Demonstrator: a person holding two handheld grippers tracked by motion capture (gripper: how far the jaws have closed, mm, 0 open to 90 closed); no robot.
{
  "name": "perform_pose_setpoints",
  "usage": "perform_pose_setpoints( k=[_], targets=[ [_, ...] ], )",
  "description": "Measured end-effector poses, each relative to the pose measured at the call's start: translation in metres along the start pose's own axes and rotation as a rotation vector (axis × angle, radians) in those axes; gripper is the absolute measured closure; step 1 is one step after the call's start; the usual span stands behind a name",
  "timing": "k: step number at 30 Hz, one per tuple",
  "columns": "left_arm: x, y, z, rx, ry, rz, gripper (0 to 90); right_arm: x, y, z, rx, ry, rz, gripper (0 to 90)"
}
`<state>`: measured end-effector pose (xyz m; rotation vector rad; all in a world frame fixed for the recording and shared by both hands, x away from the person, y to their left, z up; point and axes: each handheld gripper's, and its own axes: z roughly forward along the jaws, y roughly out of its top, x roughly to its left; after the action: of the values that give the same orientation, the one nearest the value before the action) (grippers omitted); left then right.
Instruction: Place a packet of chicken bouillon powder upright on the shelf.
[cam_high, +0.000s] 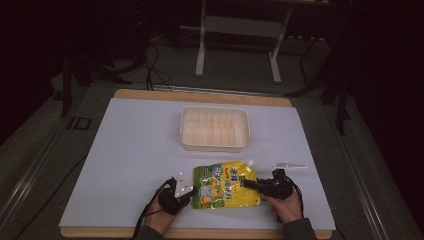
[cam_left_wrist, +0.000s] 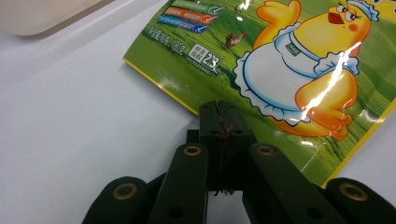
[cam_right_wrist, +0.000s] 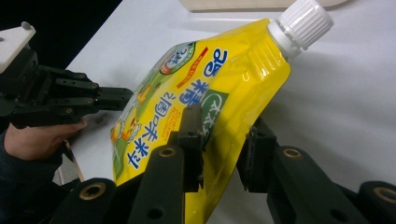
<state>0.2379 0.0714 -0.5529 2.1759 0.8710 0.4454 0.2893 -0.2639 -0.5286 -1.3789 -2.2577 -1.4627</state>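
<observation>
Left gripper view: "23" on pouch (cam_left_wrist: 280, 60)

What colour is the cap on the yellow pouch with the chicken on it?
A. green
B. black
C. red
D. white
D. In the right gripper view the pouch ends in a ribbed screw cap that is plainly white.

One spouted pouch (cam_high: 226, 186); one white tray (cam_high: 214, 128); one small white strip (cam_high: 289, 165); two hand-held grippers, left (cam_high: 191, 194) and right (cam_high: 246, 183).
</observation>
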Motion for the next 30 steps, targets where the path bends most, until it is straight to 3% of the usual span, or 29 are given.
perform_pose_setpoints(
  k=[5,11,12,14,25,30],
  targets=[
    [0.000,0.000,0.000,-0.002,-0.001,-0.002,88.8,0.006,0.009,0.002,0.017,-0.001,-0.015,76.0],
    [0.000,0.000,0.000,-0.003,0.000,-0.005,88.6,0.020,0.023,0.008,0.073,-0.016,-0.077,78.7],
    [0.001,0.000,0.000,-0.005,-0.002,-0.011,88.5,0.024,0.029,0.007,0.087,-0.005,-0.020,83.0],
    [0.002,-0.001,-0.001,-0.011,-0.003,-0.024,87.7,0.028,0.034,0.005,0.098,0.010,-0.005,87.6],
    [0.010,-0.003,-0.006,-0.030,0.003,-0.044,80.3,0.052,0.051,0.006,0.096,0.000,-0.071,89.8],
    [0.016,-0.004,-0.011,-0.039,0.024,-0.050,75.6,0.060,0.057,0.008,0.082,0.006,-0.090,89.8]
  ],
)
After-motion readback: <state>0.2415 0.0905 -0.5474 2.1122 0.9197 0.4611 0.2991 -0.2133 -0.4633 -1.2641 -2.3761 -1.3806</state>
